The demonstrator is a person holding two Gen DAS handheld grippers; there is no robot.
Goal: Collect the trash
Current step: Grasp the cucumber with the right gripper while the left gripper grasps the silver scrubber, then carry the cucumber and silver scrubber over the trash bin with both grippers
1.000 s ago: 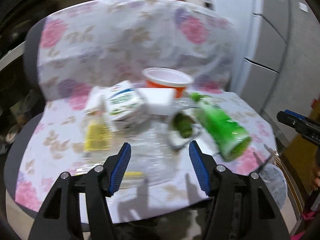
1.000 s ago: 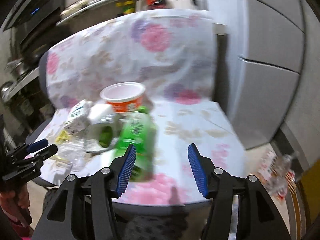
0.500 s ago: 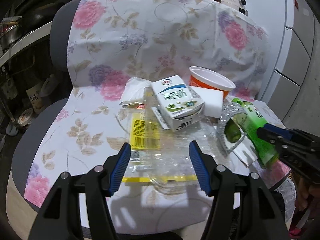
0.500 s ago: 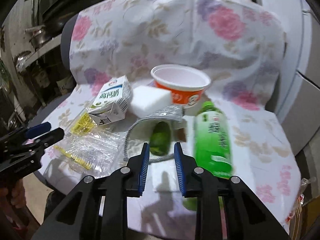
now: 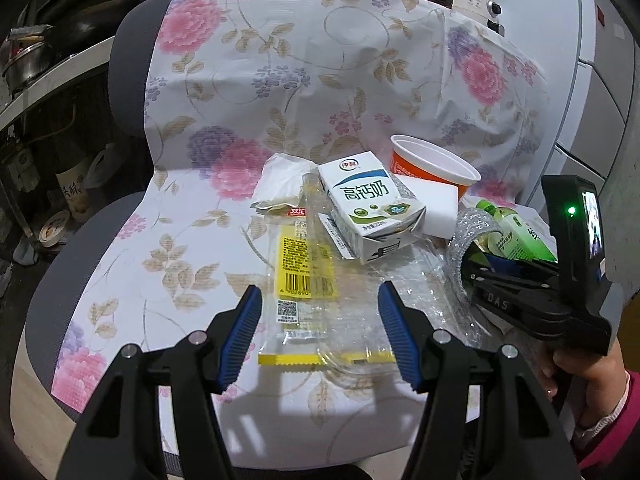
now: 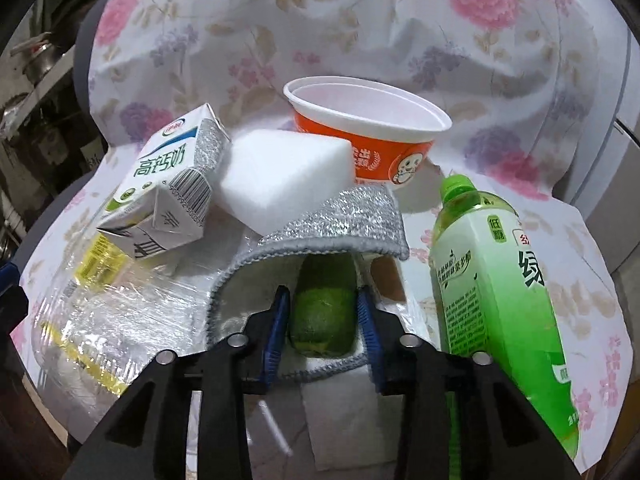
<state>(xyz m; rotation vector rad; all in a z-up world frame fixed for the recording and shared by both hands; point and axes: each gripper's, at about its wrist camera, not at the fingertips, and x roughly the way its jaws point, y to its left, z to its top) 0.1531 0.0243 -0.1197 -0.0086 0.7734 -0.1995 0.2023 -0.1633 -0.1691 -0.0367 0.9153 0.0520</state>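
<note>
Trash lies on a flowered chair seat. A white milk carton, an orange noodle cup, a white foam block, a green bottle and a clear wrapper with yellow print are there. My right gripper has its jaws around a green peel piece under a silver-grey cloth, both pads touching it. My left gripper is open above the clear wrapper, empty.
A crumpled white paper lies behind the wrapper. The chair's covered backrest rises behind the trash. Shelves with pots are at the left, grey cabinet doors at the right.
My right gripper moved forward to the green peel piece and its jaws came together around it. My left gripper came slightly closer to the clear wrapper, still open.
</note>
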